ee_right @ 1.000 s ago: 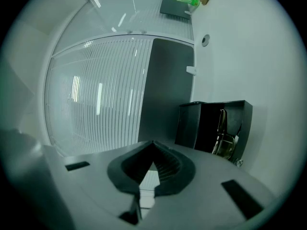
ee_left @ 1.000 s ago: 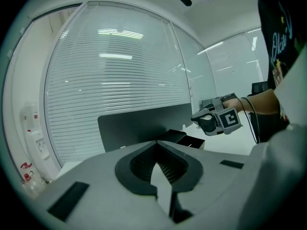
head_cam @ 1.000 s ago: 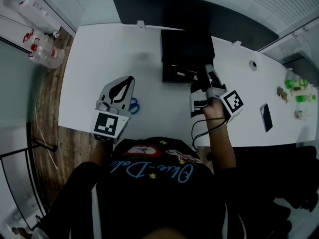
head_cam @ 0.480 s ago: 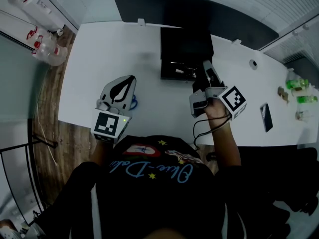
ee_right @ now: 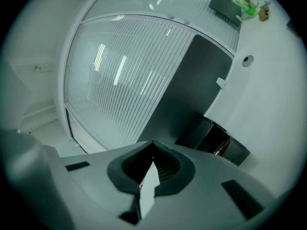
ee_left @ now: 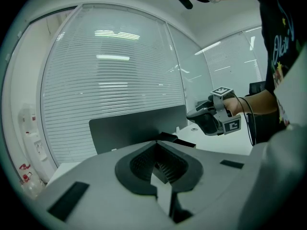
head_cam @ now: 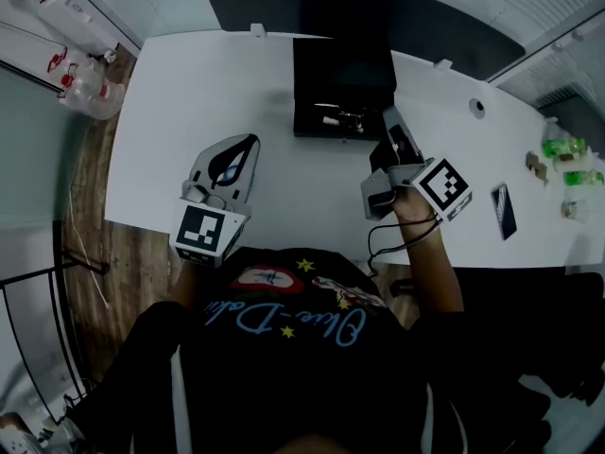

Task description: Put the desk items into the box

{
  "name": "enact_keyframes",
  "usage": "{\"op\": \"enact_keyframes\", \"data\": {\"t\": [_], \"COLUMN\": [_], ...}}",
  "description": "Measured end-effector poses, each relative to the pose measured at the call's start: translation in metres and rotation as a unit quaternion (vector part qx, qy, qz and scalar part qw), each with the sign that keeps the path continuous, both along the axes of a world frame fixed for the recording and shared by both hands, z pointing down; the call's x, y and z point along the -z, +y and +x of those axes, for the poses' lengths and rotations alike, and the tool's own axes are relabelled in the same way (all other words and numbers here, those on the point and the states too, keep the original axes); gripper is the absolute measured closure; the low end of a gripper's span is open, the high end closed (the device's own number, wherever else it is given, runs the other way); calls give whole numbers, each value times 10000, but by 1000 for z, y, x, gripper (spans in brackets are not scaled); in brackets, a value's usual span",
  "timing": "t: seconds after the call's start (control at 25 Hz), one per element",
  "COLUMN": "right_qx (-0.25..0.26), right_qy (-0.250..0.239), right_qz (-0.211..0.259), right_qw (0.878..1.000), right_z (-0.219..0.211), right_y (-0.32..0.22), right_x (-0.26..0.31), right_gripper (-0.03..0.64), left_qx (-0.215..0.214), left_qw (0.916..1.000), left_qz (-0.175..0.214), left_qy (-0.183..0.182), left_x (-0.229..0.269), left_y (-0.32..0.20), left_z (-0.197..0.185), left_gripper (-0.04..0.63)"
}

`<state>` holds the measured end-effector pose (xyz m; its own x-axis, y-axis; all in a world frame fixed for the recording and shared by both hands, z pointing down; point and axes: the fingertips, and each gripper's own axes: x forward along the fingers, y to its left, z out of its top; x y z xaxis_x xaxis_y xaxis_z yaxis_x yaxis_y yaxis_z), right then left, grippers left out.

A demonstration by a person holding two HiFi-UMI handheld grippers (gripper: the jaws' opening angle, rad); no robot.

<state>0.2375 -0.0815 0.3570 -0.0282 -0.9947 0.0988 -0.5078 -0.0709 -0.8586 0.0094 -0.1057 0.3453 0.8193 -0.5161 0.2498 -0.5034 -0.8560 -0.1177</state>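
White desk (head_cam: 180, 93), near side: left gripper (head_cam: 249, 142), jaws pressed together, nothing between; beside it right gripper (head_cam: 389, 116), jaws likewise closed and empty, tips at the near right corner of the black box (head_cam: 342, 69) — open, farther back, well apart from the left gripper.
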Motion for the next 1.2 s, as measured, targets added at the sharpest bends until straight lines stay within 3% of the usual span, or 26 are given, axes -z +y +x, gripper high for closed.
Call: {"op": "enact_keyframes", "data": {"t": [0.44, 0.92, 1.2], "right_qx": [533, 911, 1266], "right_qy": [842, 2124, 2464], "right_qz": [200, 156, 292], "right_qw": [9948, 9728, 9604], "right_z": [6, 21, 20], "right_y": [28, 60, 71], "right_x": [11, 14, 14], "right_gripper": [609, 609, 609], "left_qx": [-196, -334, -246], "left_qw": [9998, 9994, 9996], "left_qz": [32, 116, -72], "left_qy": [-4, 16, 135], "left_x": [1, 2, 1], "left_y": [24, 51, 65], "left_z": [32, 65, 78], "left_gripper": [588, 588, 588]}}
